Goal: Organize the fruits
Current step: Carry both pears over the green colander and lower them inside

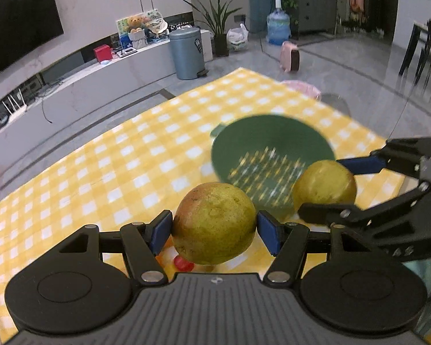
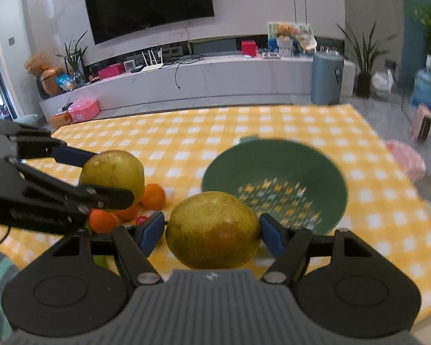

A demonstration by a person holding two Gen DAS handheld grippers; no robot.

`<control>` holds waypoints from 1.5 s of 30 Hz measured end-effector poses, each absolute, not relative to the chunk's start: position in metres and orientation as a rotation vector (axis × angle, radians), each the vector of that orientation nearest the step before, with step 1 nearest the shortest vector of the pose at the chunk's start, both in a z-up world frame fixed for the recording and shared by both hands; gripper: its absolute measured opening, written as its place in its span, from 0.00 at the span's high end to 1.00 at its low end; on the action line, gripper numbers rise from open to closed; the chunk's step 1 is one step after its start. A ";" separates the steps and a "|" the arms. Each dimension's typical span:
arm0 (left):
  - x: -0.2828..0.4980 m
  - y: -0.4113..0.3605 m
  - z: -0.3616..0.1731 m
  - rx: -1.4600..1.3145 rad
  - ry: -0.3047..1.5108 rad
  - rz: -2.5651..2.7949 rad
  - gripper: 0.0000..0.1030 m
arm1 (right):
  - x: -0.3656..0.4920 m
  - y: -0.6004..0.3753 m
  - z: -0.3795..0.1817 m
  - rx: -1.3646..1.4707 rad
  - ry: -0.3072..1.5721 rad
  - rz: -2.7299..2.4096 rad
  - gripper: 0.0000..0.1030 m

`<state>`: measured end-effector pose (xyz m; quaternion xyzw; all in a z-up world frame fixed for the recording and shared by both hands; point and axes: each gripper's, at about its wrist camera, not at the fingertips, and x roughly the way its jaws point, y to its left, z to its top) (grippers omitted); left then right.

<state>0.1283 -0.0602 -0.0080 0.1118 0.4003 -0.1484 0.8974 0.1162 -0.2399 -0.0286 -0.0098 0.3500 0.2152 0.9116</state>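
My left gripper (image 1: 214, 231) is clamped on a yellow-green pear (image 1: 214, 227), blue pads pressed to both sides, held clear above the bench (image 1: 100, 172). My right gripper (image 2: 212, 233) likewise grips a second pear (image 2: 212, 230). Left of the right gripper, oranges (image 2: 153, 197) lie on the checked cloth. Ahead of both grippers sits the empty green colander (image 2: 273, 184).

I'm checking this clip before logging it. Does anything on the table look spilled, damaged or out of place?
Nothing stands out. Each gripper holds a pear cleanly, the green colander sits upright and empty, and the oranges lie loose on the tablecloth.
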 end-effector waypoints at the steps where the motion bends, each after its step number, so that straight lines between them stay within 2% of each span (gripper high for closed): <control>1: 0.133 -0.062 -0.006 0.217 0.833 -0.312 0.28 | 0.120 -0.242 -0.027 -0.038 0.721 0.447 0.33; 16: 0.203 -0.088 -0.029 0.061 0.974 -0.382 0.28 | 0.188 -0.263 -0.050 -0.176 0.837 0.505 0.33; 30: 0.244 -0.106 -0.073 0.061 1.103 -0.436 0.28 | 0.230 -0.257 -0.091 -0.188 0.975 0.553 0.33; 45: 0.253 -0.119 -0.096 0.134 1.163 -0.477 0.28 | 0.245 -0.253 -0.116 -0.230 1.077 0.562 0.33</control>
